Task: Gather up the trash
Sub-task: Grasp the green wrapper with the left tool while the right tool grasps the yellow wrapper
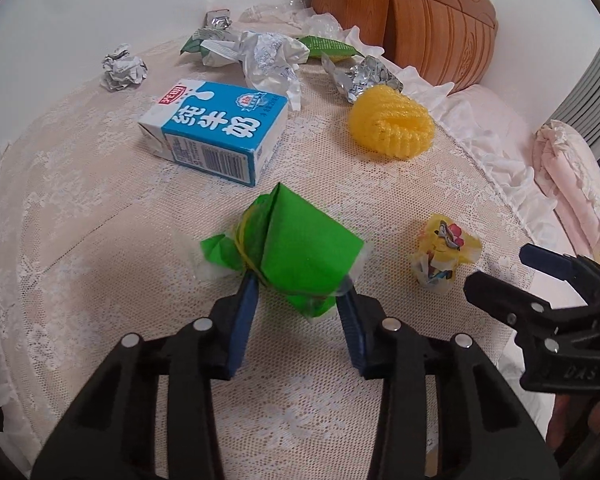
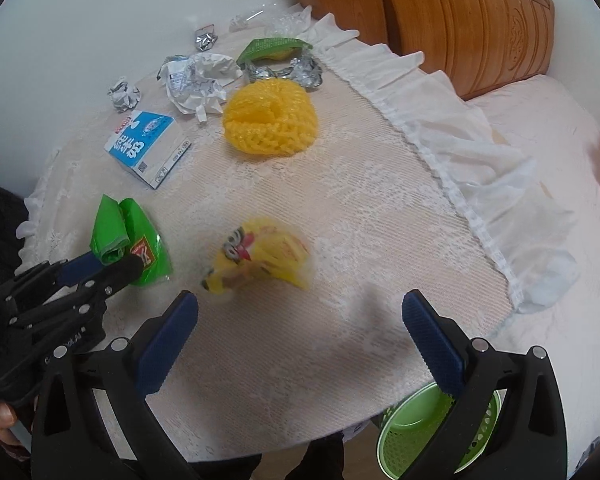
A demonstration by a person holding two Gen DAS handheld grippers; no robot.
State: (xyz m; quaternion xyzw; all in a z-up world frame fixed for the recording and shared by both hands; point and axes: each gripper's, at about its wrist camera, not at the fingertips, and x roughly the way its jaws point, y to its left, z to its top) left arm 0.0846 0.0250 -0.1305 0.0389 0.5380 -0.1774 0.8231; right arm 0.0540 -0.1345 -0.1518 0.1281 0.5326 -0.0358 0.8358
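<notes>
Gripping the green wrapper (image 1: 300, 252) between its jaws, the left gripper (image 1: 300, 284) is busy; the yellow wrapper (image 2: 260, 258) lies just ahead of the open right gripper (image 2: 300, 312).

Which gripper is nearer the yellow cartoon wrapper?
Right. The right gripper is open just short of the yellow cartoon wrapper; the left gripper sits off to one side, closing around the green wrapper.

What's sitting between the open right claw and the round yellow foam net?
The small crumpled yellow cartoon wrapper lies between the right claw and the yellow foam net; otherwise bare lace tablecloth, per the right wrist view.
</notes>
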